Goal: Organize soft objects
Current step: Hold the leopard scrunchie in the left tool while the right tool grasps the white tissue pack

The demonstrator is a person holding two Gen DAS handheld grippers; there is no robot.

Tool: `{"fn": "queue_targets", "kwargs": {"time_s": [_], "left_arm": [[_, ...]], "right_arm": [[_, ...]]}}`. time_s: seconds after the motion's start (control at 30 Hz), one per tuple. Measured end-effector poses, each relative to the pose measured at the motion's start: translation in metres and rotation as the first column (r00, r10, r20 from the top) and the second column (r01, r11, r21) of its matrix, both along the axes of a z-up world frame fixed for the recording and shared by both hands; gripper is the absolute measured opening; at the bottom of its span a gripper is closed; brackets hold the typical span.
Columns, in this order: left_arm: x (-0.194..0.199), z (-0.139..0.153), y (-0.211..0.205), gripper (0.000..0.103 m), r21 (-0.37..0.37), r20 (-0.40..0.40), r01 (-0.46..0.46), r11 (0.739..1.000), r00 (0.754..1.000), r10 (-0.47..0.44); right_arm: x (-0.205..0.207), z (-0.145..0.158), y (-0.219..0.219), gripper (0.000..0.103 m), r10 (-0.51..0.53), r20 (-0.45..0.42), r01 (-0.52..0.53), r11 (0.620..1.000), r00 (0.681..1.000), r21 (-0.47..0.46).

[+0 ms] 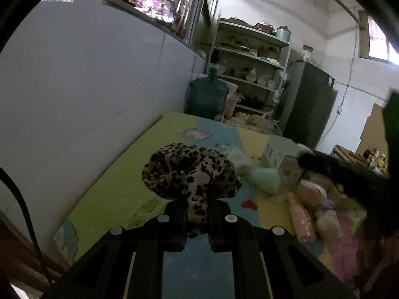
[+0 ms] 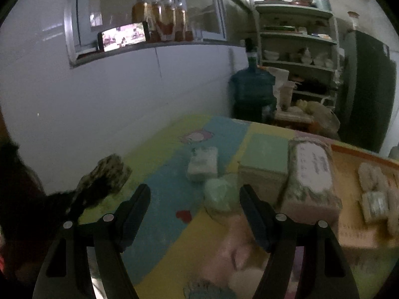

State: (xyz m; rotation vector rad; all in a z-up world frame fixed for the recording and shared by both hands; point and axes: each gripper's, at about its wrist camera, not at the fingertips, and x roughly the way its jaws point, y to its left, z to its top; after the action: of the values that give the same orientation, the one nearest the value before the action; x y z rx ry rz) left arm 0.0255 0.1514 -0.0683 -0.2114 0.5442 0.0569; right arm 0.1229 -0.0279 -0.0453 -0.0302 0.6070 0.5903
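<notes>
Left tongs (image 1: 197, 199) are pinching the leopard-print scrunchie (image 1: 192, 174), holding it left of the mint green plush (image 2: 219, 194). Right tongs (image 2: 195, 191) are gaping empty, plush lying just ahead between the tips, nearer them.

Left matte-black plastic two-finger gripper (image 1: 197, 214) — flat angular fingers, slotted triangular cut-outs in the frame, four round silver screw heads across the knuckles. A thin black cable (image 1: 25, 211) curved past its left edge. Right matte-black plastic two-finger gripper (image 2: 195, 214) was built alike — thick rectangular pads, silver screw heads, same cut-outs.
</notes>
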Motion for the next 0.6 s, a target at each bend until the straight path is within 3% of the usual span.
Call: {"fn": "queue_targets", "kwargs": {"time_s": [0.13, 0.33, 0.6], "left_arm": [[-0.007, -0.003, 0.009, 0.013, -0.018, 0.005, -0.012, 1.000, 1.000, 0.012], [-0.015, -0.002, 0.023, 0.013, -0.039, 0.034, -0.030, 0.999, 0.999, 0.032], [-0.015, -0.003, 0.031, 0.013, -0.064, 0.053, -0.009, 0.998, 0.999, 0.013]], "right_arm": [[0.027, 0.009, 0.023, 0.075, 0.030, -0.002, -0.030, 0.999, 1.000, -0.019], [0.068, 0.008, 0.064, 0.075, 0.037, -0.076, -0.042, 0.997, 0.996, -0.065], [0.119, -0.025, 0.088, 0.076, -0.040, -0.235, 0.001, 0.987, 0.971, -0.161]]}}
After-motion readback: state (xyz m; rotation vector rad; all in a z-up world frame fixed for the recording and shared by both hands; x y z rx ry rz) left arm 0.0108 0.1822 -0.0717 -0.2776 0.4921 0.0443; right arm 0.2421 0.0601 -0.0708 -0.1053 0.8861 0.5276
